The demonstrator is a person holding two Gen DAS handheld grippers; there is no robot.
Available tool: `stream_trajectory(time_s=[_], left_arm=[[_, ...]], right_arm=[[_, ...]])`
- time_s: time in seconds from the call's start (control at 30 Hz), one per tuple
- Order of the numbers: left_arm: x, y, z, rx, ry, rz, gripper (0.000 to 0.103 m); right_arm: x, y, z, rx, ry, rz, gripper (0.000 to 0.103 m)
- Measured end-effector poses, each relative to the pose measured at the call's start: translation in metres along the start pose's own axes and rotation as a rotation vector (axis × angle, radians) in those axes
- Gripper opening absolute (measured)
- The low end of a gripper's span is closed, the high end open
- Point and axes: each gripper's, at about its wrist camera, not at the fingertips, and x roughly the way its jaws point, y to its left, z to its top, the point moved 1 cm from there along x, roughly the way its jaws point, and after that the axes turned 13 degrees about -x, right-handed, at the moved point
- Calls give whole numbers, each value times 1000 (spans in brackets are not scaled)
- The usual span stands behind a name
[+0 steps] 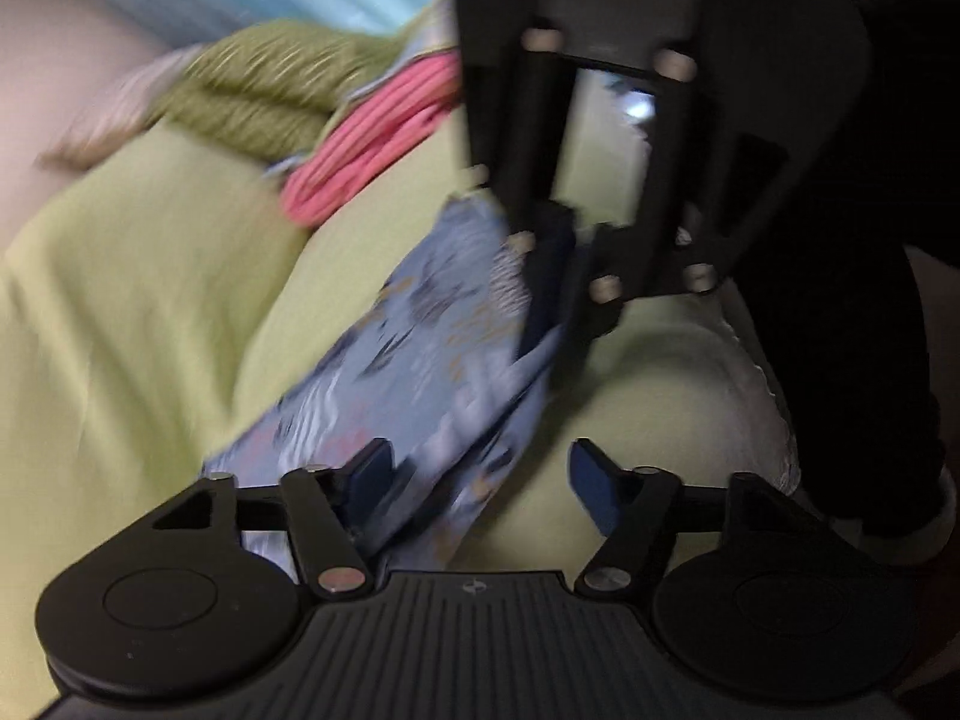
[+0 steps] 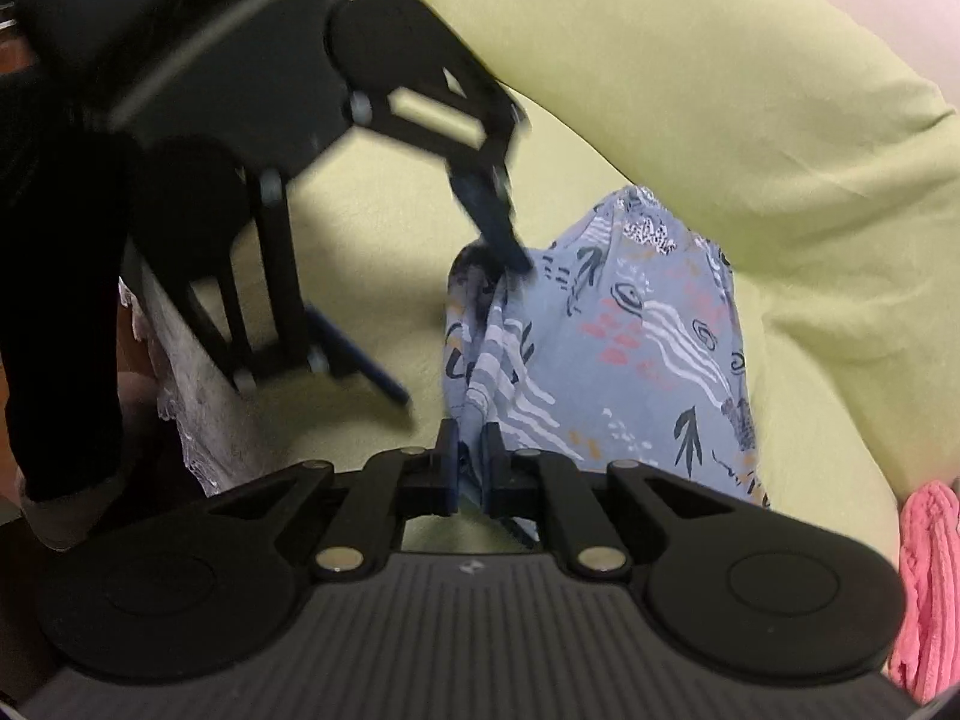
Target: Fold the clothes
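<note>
One patterned blue garment (image 2: 600, 354) is seen lying bunched on a yellow-green sheet (image 2: 690, 90). Two claws are counted. The right claw (image 2: 469, 468) is closed tight on a fold of the garment's near edge. The left claw (image 1: 480, 474) is spread wide with nothing held, the garment passing between its fingers. One pink knit (image 1: 366, 156) and one olive cloth (image 1: 258, 90) are piled beyond, blurred.
</note>
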Motion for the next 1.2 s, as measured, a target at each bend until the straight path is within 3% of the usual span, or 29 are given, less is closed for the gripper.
stream_trajectory(time_s=[0.03,0.07,0.1,0.13,0.23,0.27,0.37,0.43,0.53,0.63,0.73,0.8,0.83,1.03,1.13,1.17,1.2], left_arm=[[4,-4,2,33,-8,-4,57],[7,-7,3,54,-12,-3,39],[10,-9,4,67,-12,4,29],[13,-10,5,79,-12,10,9],[14,-7,6,39,-17,4,4],[13,-1,6,3,-20,-1,4],[11,15,6,-104,-28,-16,4],[9,26,6,-176,-34,-25,3],[7,43,6,-283,-42,-40,3],[5,60,6,-391,-50,-54,3],[3,72,4,-449,-56,-65,3],[-1,77,1,-471,-55,-70,3],[-4,81,-1,-477,-53,-70,3],[-1,92,-3,-500,-36,-61,3],[2,95,-6,-519,-21,-58,3],[1,96,-6,-522,-18,-57,3],[-2,96,-6,-525,-20,-56,3]], right_arm=[[-1,-1,0,4,-3,1,5],[-1,-3,0,9,-6,4,5],[-1,-4,-1,13,-10,8,5],[-1,-5,-3,16,-11,14,5],[-5,-10,-11,34,-14,18,5],[-7,-14,-16,31,-7,4,11],[-10,-25,-33,-1,35,-62,57],[-4,-32,-46,-63,97,-126,59],[11,-41,-59,-151,155,-141,59],[19,-47,-58,-147,108,-110,59],[28,-51,-55,-94,31,-82,53],[38,-57,-60,-112,47,-93,29],[42,-60,-66,-133,62,-106,26],[64,-81,-115,-308,188,-186,26],[69,-87,-122,-348,183,-190,24],[71,-86,-121,-366,199,-187,1],[75,-85,-120,-385,219,-185,1]])
